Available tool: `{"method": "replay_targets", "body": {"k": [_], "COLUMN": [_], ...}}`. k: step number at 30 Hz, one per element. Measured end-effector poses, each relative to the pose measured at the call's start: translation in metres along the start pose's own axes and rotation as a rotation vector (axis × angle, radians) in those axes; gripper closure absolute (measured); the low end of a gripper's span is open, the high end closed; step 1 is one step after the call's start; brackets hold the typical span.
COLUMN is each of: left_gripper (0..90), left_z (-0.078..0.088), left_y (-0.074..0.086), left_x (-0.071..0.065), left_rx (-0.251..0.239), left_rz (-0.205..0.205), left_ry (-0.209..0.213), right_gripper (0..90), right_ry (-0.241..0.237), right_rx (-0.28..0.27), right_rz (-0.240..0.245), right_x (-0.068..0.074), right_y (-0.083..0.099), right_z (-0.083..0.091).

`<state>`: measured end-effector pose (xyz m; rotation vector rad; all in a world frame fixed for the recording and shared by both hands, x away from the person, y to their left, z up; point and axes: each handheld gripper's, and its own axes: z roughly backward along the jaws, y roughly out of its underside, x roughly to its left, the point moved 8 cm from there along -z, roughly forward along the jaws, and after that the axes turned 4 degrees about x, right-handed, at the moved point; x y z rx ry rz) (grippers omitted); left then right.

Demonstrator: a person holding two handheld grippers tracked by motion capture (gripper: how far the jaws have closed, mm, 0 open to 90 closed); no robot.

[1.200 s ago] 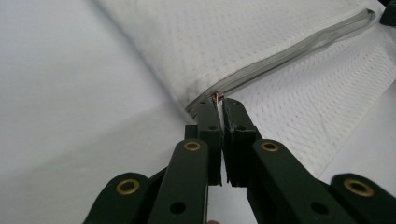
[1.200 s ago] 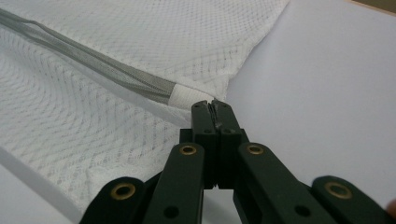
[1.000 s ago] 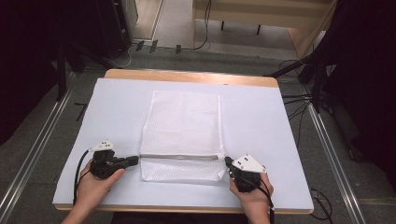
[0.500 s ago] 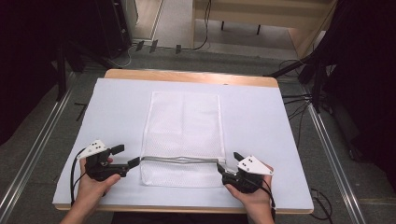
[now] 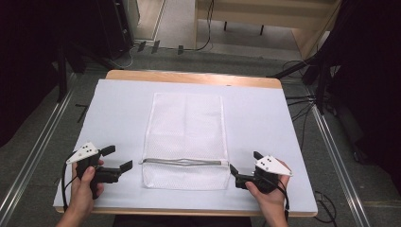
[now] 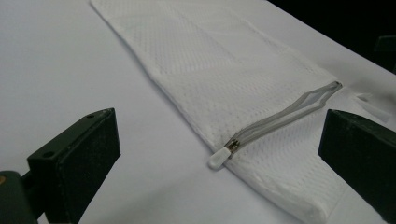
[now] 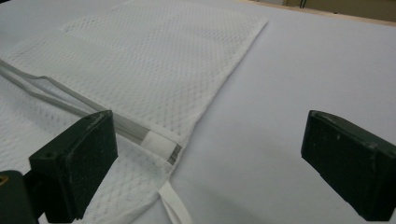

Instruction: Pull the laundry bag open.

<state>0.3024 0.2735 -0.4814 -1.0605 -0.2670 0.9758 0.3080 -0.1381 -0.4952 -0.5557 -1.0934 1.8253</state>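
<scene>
A white mesh bag (image 5: 186, 125) lies flat in the middle of the table, with a grey zipper (image 5: 184, 162) running across near its front end. My left gripper (image 5: 117, 158) is open, a little left of the bag's front corner and clear of it. In the left gripper view, the zipper's white pull (image 6: 219, 158) lies ahead between the jaws of my left gripper (image 6: 217, 140). My right gripper (image 5: 245, 162) is open just right of the bag. In the right gripper view, the zipper's end (image 7: 161, 142) sits by the left jaw of my right gripper (image 7: 210, 135).
A pale sheet (image 5: 283, 123) covers the wooden table (image 5: 189, 76), with bare room on both sides of the bag. A white tab (image 7: 175, 207) trails from the bag's near corner. Cables and dark stands are on the floor around the table.
Both grippers were at the bag's front corners by the zipper ends. They have let go, opened and moved outward, the left one farther. The bag now rests flat.
</scene>
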Motion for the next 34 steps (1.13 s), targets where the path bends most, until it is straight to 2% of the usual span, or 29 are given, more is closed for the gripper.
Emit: {"method": "replay_targets", "body": {"k": [3, 10, 11, 13, 15, 21, 23, 27, 31, 34], "left_gripper": [0.0, 0.0, 0.0, 0.0, 0.0, 0.0, 0.0, 0.0, 0.0, 0.0], "left_z": [0.006, 0.019, 0.021, 0.024, 0.026, 0.037, 0.041, 0.047, 0.046, 0.045], "left_y": [0.004, 0.009, 0.009, 0.01, 0.009, 0.005, 0.002, -0.001, 0.0, 0.0], "left_x": [0.007, 0.024, 0.027, 0.034, 0.039, 0.046, 0.047, 0.05, 0.051, 0.05], "left_rx": [0.003, -0.009, -0.016, -0.026, -0.039, -0.093, -0.118, -0.148, -0.143, -0.134], "left_rz": [-0.011, 0.005, 0.008, 0.021, 0.031, 0.032, 0.031, 0.039, 0.044, 0.029], "left_ry": [-0.016, -0.047, -0.054, -0.067, -0.08, -0.103, -0.107, -0.115, -0.104, -0.103], "right_gripper": [4.4, 4.8, 4.9, 7.3, 7.5, 7.4, 7.5, 7.9, 8.0, 8.1], "right_ry": [0.017, 0.055, 0.059, 0.099, 0.112, 0.166, 0.18, 0.187, 0.189, 0.183], "right_rx": [-0.003, -0.014, -0.016, -0.029, -0.039, -0.04, -0.053, -0.075, -0.08, -0.079], "right_rz": [-0.012, -0.058, -0.063, -0.078, -0.094, -0.105, -0.13, -0.173, -0.171, -0.165], "right_x": [-0.011, -0.043, -0.046, -0.058, -0.066, -0.095, -0.106, -0.117, -0.118, -0.116], "right_y": [0.001, 0.007, 0.007, 0.009, 0.01, 0.02, 0.022, 0.024, 0.024, 0.022], "right_z": [0.003, 0.012, 0.013, 0.018, 0.022, 0.034, 0.041, 0.048, 0.05, 0.049]}}
